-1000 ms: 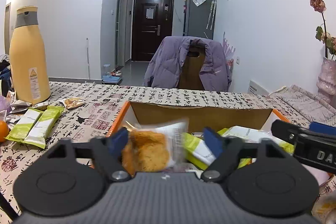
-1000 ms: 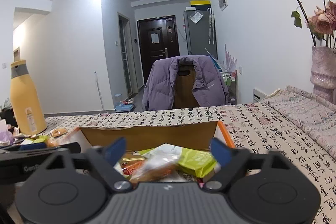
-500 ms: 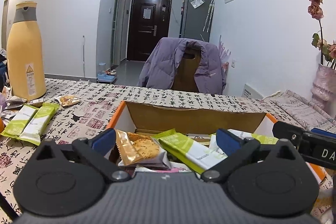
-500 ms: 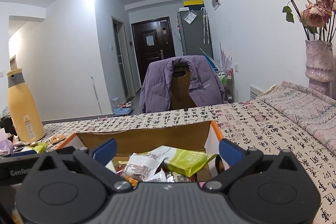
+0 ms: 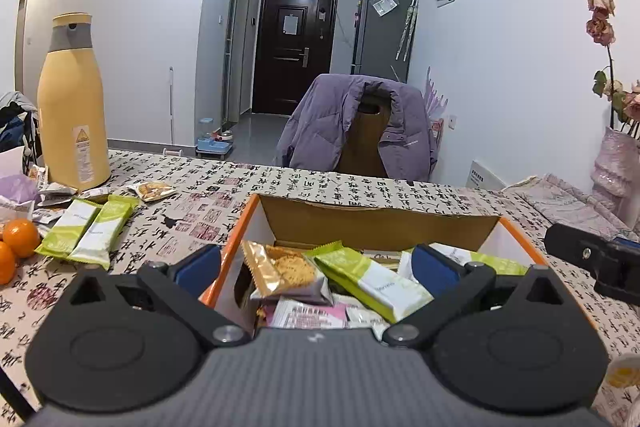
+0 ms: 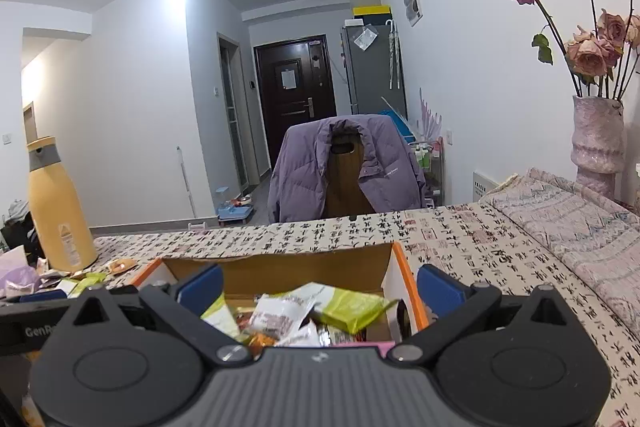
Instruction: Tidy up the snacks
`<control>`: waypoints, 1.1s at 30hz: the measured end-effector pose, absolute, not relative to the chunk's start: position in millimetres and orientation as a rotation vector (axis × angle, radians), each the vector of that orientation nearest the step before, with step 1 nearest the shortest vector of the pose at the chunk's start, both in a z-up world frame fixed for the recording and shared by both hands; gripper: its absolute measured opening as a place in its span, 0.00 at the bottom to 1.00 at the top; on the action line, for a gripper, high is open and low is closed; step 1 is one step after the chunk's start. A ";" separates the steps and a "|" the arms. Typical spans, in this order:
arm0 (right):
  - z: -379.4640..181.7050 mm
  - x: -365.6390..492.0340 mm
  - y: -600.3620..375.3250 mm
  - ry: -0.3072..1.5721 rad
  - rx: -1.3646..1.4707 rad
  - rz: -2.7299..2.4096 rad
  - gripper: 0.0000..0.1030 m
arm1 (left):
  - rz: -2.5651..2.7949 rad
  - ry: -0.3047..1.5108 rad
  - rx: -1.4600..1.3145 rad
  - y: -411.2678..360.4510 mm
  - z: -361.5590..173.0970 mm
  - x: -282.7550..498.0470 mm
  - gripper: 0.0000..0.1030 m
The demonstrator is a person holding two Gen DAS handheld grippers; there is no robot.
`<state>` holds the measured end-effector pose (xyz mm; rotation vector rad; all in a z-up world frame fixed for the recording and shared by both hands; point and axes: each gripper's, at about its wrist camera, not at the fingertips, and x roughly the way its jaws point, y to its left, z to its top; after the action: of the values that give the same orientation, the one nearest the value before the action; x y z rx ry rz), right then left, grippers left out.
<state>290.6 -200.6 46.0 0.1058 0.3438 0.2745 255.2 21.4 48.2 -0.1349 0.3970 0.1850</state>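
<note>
The left gripper [image 5: 316, 265] and the right gripper [image 6: 320, 287] both hang over the orange-rimmed cardboard box [image 5: 236, 235], jaws spread as wide as they go and holding nothing; the jaws have just been opening, and the cracker packet [image 5: 282, 273] and the white wrapper [image 6: 280, 317] lie loose on the pile inside. The release step looks finished, so the sensible move is to lift clear without snagging the box wall. 2 green bars [image 5: 90, 229] wait on the patterned tablecloth [image 5: 208, 187] at about 9 o'clock of the box, near the yellow flask [image 5: 72, 107], with a small packet [image 5: 152, 191] at 10 o'clock. The left gripper is best placed for them: approach low, jaws across a bar's narrow width, taking only 1
</note>
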 end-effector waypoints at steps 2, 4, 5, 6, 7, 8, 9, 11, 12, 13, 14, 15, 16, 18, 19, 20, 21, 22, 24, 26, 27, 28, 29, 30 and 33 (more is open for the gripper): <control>47.1 281.5 -203.9 0.349 0.107 0.278 1.00 | 0.178 0.403 -0.127 20.2 50.8 245.9 1.00; 47.9 269.9 -207.5 0.353 0.109 0.282 1.00 | 0.174 0.399 -0.127 18.9 53.1 233.7 1.00; 48.0 264.6 -209.1 0.355 0.110 0.284 1.00 | 0.174 0.397 -0.127 17.9 54.0 228.1 1.00; 48.4 258.0 -211.1 0.355 0.112 0.287 1.00 | 0.174 0.394 -0.128 17.7 55.0 221.0 1.00; 48.4 253.4 -211.9 0.355 0.113 0.290 1.00 | 0.173 0.392 -0.129 17.7 56.0 215.7 1.00; 48.6 247.4 -212.7 0.356 0.112 0.292 1.00 | 0.170 0.389 -0.132 17.7 57.0 208.6 1.00; 48.6 240.6 -213.5 0.356 0.110 0.295 1.00 | 0.165 0.386 -0.134 17.1 57.9 202.0 1.00; 49.3 227.2 -216.0 0.354 0.111 0.306 1.00 | 0.163 0.381 -0.134 16.4 59.5 187.1 1.00; 49.7 220.9 -217.6 0.354 0.112 0.311 1.00 | 0.164 0.378 -0.133 16.2 60.1 180.2 1.00; 49.7 214.0 -218.6 0.355 0.112 0.318 1.00 | 0.162 0.374 -0.133 16.0 60.6 172.5 1.00; 49.4 207.1 -219.7 0.356 0.110 0.325 1.00 | 0.158 0.372 -0.133 16.2 60.7 163.7 1.00; 48.8 199.3 -220.6 0.356 0.106 0.332 1.00 | 0.156 0.372 -0.136 16.4 60.4 156.0 1.00; 48.3 192.3 -221.0 0.356 0.102 0.334 1.00 | 0.155 0.370 -0.137 16.1 60.4 149.3 1.00; 47.2 178.9 -222.5 0.358 0.097 0.340 1.00 | 0.160 0.370 -0.133 16.3 59.7 135.3 1.00; 46.4 171.9 -223.3 0.360 0.096 0.346 1.00 | 0.164 0.372 -0.132 16.4 58.9 128.0 1.00; 45.0 165.4 -224.0 0.361 0.096 0.350 1.00 | 0.162 0.374 -0.131 16.5 58.2 121.0 1.00; 43.6 158.1 -225.0 0.363 0.095 0.355 1.00 | 0.156 0.376 -0.131 16.9 57.4 114.8 1.00; 42.4 152.6 -225.2 0.365 0.093 0.358 1.00 | 0.145 0.379 -0.131 17.1 56.3 108.5 1.00; 39.3 140.9 -226.6 0.370 0.089 0.366 1.00 | 0.127 0.386 -0.134 17.0 53.8 96.8 1.00; 36.5 130.2 -228.5 0.377 0.087 0.371 1.00 | 0.115 0.384 -0.127 15.6 52.2 85.0 1.00; 34.5 124.2 -230.0 0.381 0.086 0.372 1.00 | 0.111 0.384 -0.121 14.9 51.2 79.8 1.00; 33.2 119.0 -230.2 0.385 0.086 0.373 1.00 | 0.106 0.384 -0.117 14.4 50.0 74.5 1.00; 31.6 114.7 -231.4 0.389 0.086 0.374 1.00 | 0.101 0.386 -0.114 14.3 48.5 69.5 1.00; 29.9 110.1 -232.7 0.393 0.085 0.376 1.00 | 0.093 0.390 -0.112 13.7 46.8 64.6 1.00; 24.1 98.0 -235.3 0.404 0.072 0.381 1.00 | 0.061 0.400 -0.098 11.8 40.1 53.0 1.00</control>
<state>98.0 -235.3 24.1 0.0724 0.4044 0.3812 53.0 11.8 40.1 -0.0978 0.4002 0.0605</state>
